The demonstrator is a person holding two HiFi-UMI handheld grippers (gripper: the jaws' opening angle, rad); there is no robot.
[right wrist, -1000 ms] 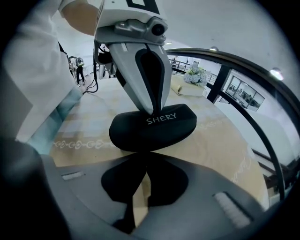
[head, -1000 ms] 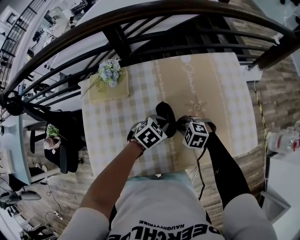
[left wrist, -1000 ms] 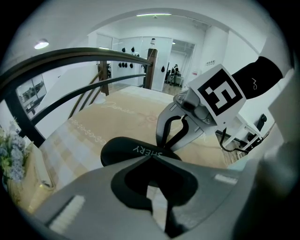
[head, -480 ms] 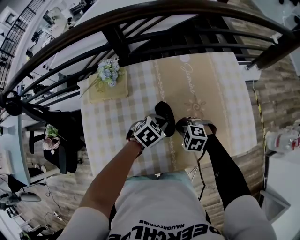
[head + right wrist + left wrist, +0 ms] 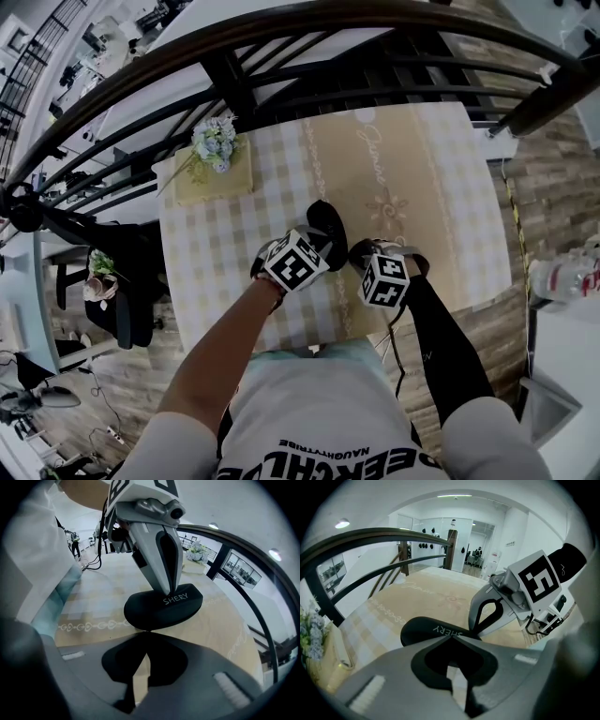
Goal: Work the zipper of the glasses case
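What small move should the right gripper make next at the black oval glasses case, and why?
Probably draw the right gripper slowly along the rim of the black oval glasses case: its jaws are shut at that rim, the pull itself unseen, and the shut left gripper presses on the case's top.

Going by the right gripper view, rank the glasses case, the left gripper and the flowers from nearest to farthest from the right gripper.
1. Glasses case, just ahead, centre.
2. Left gripper, tips down on the case's far part.
3. Flowers, at the table's far edge.
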